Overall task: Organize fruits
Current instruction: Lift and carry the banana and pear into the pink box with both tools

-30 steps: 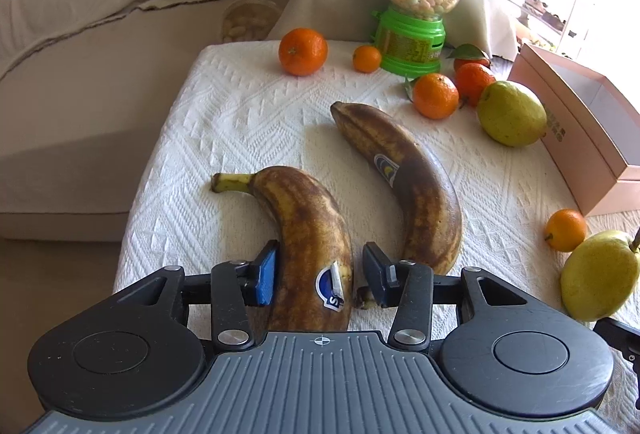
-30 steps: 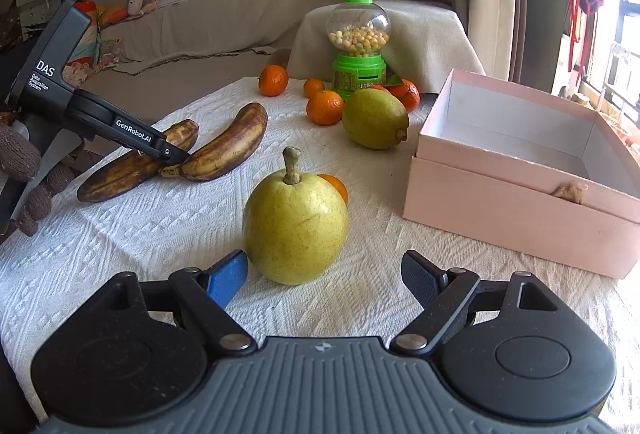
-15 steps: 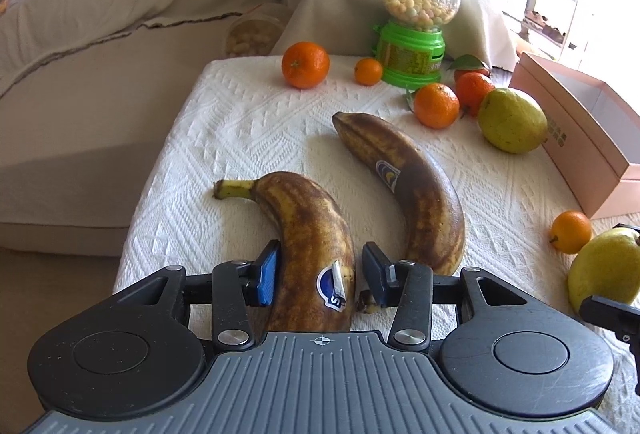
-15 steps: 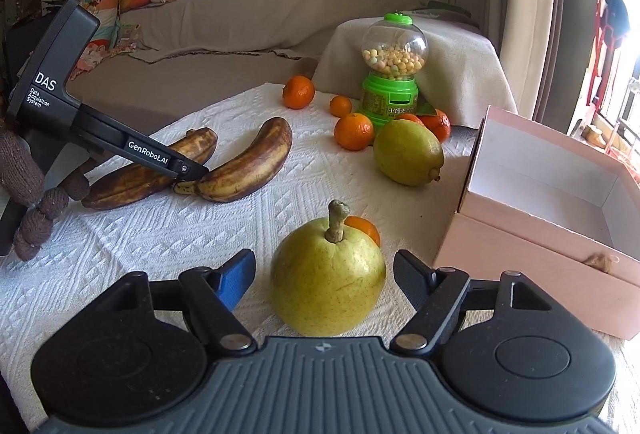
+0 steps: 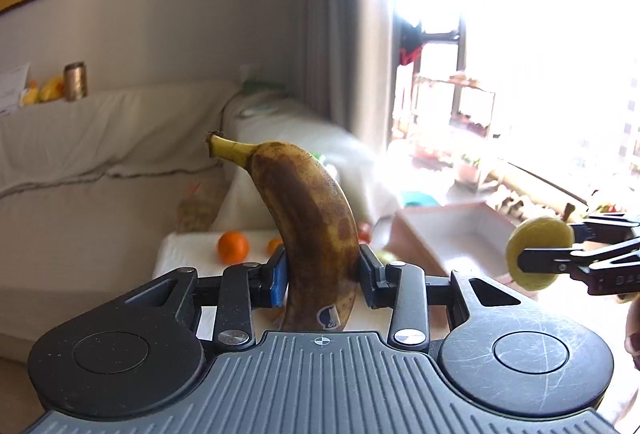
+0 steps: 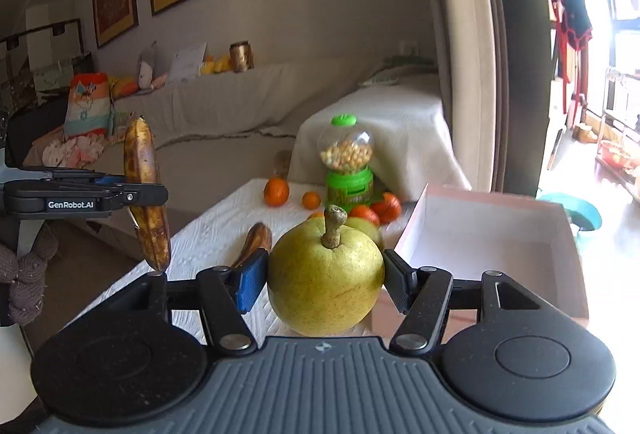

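My left gripper (image 5: 322,276) is shut on a brown-spotted banana (image 5: 308,218) and holds it upright in the air above the table; it also shows in the right wrist view (image 6: 144,193). My right gripper (image 6: 324,280) is shut on a yellow-green pear (image 6: 324,282), lifted off the cloth; the pear shows at the right of the left wrist view (image 5: 538,258). An open pink box (image 6: 492,234) lies ahead right of the pear, and also shows in the left wrist view (image 5: 448,238).
A second banana (image 6: 254,240) lies on the white tablecloth (image 6: 224,230). Several oranges (image 6: 276,191), another pear and a green candy dispenser (image 6: 348,165) stand at the far end. A covered sofa runs behind the table.
Both grippers have closed and risen: the left has lifted the banana off the cloth and tilted it upright, the right has gripped and lifted the pear toward the box.
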Tool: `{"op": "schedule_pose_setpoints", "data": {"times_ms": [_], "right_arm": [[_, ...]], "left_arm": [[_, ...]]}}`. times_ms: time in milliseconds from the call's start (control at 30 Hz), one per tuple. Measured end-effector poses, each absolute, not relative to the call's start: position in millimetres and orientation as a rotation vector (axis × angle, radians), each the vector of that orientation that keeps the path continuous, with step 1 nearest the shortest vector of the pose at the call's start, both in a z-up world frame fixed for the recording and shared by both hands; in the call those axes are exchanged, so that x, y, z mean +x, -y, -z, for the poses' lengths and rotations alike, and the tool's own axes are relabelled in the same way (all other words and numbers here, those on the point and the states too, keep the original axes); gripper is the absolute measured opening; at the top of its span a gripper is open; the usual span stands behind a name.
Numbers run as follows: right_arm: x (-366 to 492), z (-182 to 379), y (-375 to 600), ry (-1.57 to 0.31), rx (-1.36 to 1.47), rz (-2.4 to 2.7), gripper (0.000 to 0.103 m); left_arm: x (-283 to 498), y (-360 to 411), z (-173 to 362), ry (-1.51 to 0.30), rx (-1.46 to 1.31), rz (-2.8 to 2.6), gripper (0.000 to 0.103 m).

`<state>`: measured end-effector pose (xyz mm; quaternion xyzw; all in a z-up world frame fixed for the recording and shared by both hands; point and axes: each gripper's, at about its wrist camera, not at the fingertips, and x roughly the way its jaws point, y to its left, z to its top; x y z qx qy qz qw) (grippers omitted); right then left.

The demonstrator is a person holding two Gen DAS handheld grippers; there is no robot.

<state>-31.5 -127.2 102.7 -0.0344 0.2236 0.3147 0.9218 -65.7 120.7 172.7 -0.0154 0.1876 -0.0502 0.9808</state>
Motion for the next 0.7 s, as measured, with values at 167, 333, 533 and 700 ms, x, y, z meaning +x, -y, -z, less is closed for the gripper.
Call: {"op": "schedule_pose_setpoints", "data": {"times_ms": [167,333,533,700], "right_arm": [[-32.5,-164.6,176.8,-0.269,-0.086,-0.467,0.062],[-14.9,-165.9,212.6,-0.286,-0.048,-0.358,0.062],[9.9,-129.0,237.5,-0.399,0.003,-0.325,0.062],[31.6,-101.2,248.1,-0.473,0.016,-0.300,0.062]], "left_arm": [[-40.8,-67.4,-239.3,-0.284,-0.015,0.271,0.041],[25.3,-19.3,-240.0,-0.341,-0.057,0.339,0.041],[133.3,17.8,-172.1,-0.686,-0.187,0.320,0.040],[200.6,35.1,-103.2,-0.910,-0.171,0.247,0.040]]}}
